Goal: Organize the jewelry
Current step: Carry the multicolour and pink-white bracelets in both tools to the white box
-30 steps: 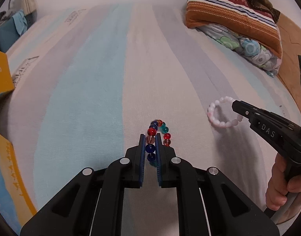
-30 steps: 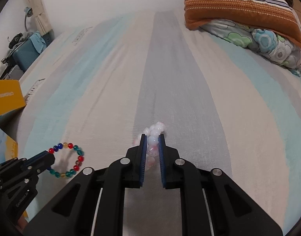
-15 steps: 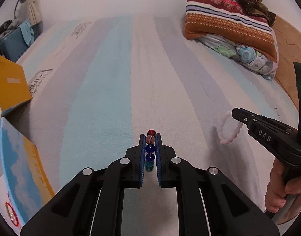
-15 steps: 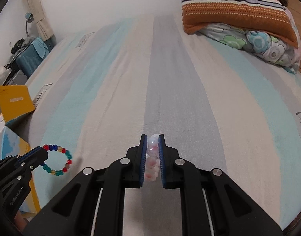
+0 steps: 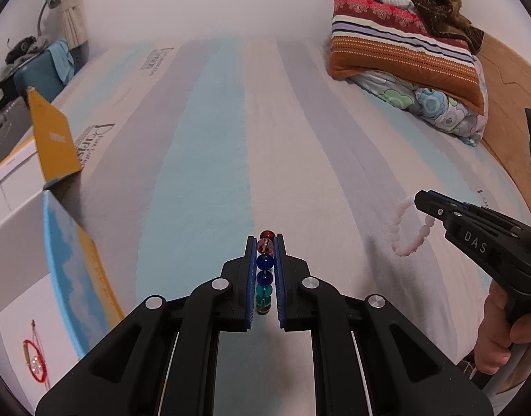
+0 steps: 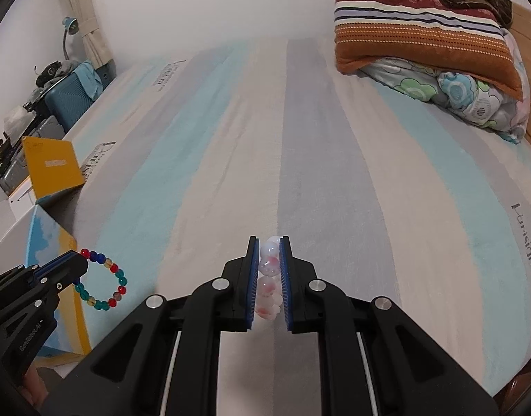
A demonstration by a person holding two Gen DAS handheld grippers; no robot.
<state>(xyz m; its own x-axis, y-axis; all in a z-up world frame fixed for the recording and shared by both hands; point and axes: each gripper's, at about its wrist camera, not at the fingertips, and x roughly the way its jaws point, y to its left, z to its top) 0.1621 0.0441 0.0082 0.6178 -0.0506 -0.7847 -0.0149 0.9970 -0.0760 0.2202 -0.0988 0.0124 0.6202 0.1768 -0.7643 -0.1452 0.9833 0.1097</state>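
L gripper [image 5: 264, 274] was clamped on the multicolour bead bracelet [image 5: 264, 270], beads lined up btwn its blue pads, loop hanging off the tip above the striped bed [image 5: 210, 180]. R gripper [image 6: 268, 277] was pinched on the pink-white bracelet [image 6: 269, 277], likewise lifted. Open box [image 5: 19, 277] sat left of the L gripper.

Bed [image 6: 231, 145], sheet in blue, grey, beige stripes. Striped pillow [image 6: 425, 34] atop floral quilt [image 6: 466, 97] at far right corner. Yellow box flap [image 6: 52, 170] leans on left edge.
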